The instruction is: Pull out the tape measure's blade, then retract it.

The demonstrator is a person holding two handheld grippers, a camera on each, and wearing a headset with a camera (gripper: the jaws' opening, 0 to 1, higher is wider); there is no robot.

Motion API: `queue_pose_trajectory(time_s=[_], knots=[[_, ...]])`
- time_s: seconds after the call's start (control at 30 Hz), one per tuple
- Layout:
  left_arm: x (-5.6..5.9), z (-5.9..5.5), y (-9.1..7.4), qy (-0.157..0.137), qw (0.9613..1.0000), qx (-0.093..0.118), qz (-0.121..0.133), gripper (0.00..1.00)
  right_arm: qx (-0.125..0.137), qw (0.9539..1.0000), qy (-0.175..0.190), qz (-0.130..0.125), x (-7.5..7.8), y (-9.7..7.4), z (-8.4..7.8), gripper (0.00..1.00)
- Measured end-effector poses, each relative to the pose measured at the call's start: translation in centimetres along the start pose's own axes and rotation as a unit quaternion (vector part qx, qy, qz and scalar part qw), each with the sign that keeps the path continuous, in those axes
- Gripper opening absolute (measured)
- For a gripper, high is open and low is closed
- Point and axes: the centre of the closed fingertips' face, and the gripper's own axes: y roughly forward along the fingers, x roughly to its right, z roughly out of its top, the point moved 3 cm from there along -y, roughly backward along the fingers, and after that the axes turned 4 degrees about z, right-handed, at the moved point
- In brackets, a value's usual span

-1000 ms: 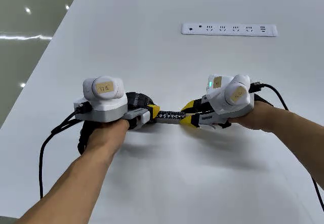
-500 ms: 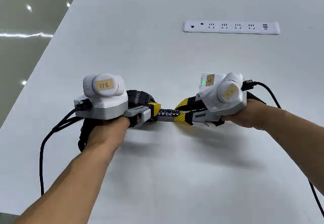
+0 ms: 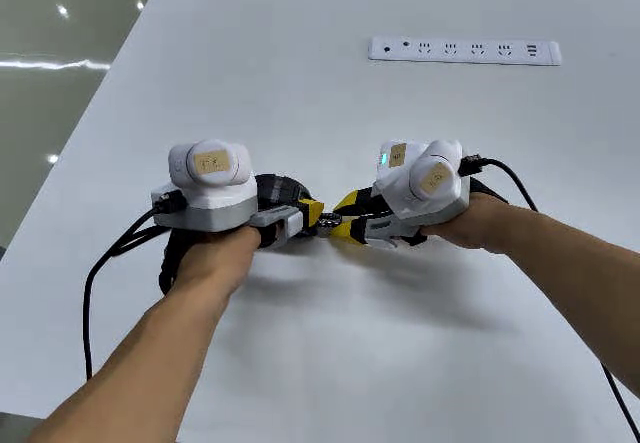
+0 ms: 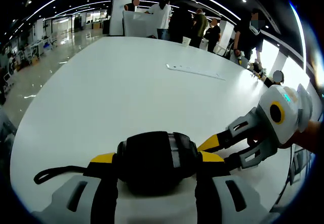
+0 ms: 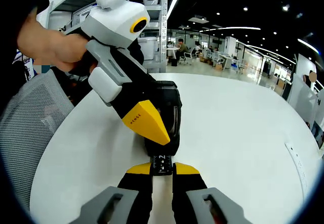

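No readable text, blade [image 5: 162,164] included.

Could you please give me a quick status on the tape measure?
Left gripper shut on tape measure body. Right gripper pinching blade tip, short stub out. Power strip far back, apart.

Bright, even light from above.
The white table [image 3: 300,63] shines; I see a soft shadow under the right gripper [image 3: 340,221], glare spots on the floor [image 3: 60,33] at 10 o'clock, and both gripper views bend at the edges.

Right tool [image 3: 343,226] nearer tape measure [image 3: 281,192]; blade [image 5: 162,164] shorter.
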Motion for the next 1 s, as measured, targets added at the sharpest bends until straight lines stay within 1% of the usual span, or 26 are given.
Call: queue_pose_trajectory(time_s=[0.2,0.47,0.73,0.93,1.0], knots=[[0.03,0.02,-0.03,0.000,1.0000,-0.001,0.000,0.57,-0.002,1.0000,-0.006,0.001,0.06,0.48,0.36,0.10],[0.06,0.06,0.02,-0.001,1.0000,0.000,0.001,0.57,-0.006,0.9998,-0.017,0.000,0.15,0.77,0.56,0.11],[0.08,0.07,0.08,-0.002,1.0000,0.000,0.003,0.58,-0.008,0.9997,-0.021,0.001,0.24,0.94,0.65,0.11],[0.14,0.08,0.11,-0.002,1.0000,-0.005,0.002,0.59,-0.015,0.9996,-0.023,0.000,0.22,0.98,0.70,0.11],[0.16,0.07,0.12,-0.002,1.0000,-0.006,0.003,0.59,-0.021,0.9993,-0.030,0.001,0.19,0.97,0.73,0.12]])
